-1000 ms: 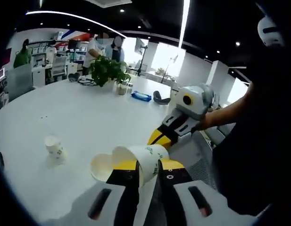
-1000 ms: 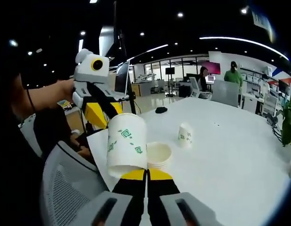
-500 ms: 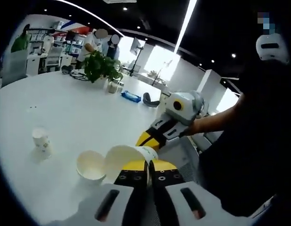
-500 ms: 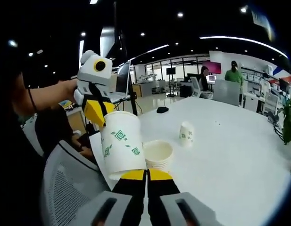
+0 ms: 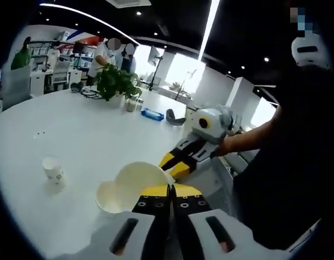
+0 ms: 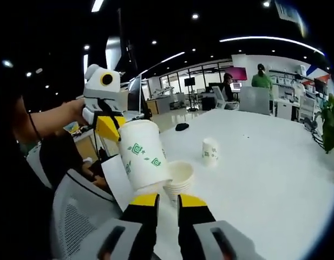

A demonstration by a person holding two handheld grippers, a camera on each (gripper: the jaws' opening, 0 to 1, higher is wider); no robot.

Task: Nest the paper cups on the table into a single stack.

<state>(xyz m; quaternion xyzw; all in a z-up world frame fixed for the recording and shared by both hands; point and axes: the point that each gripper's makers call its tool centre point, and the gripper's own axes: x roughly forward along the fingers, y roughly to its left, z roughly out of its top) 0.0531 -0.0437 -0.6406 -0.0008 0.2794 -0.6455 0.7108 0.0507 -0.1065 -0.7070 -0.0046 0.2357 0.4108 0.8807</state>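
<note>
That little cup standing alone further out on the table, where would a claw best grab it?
The lone cup stands rim-down, its narrow base on top. Probably best to come from the side and close across the tapered wall near mid-height, or pinch the narrow base from above; the open rim sits against the table.

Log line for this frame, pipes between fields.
left gripper: shut on held cup | right gripper: open, below cup | stack: on table | lone cup: apart

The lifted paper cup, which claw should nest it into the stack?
Left, probably: the left claw is shut on the paper cup near the stack, while the right claw is open.
</note>
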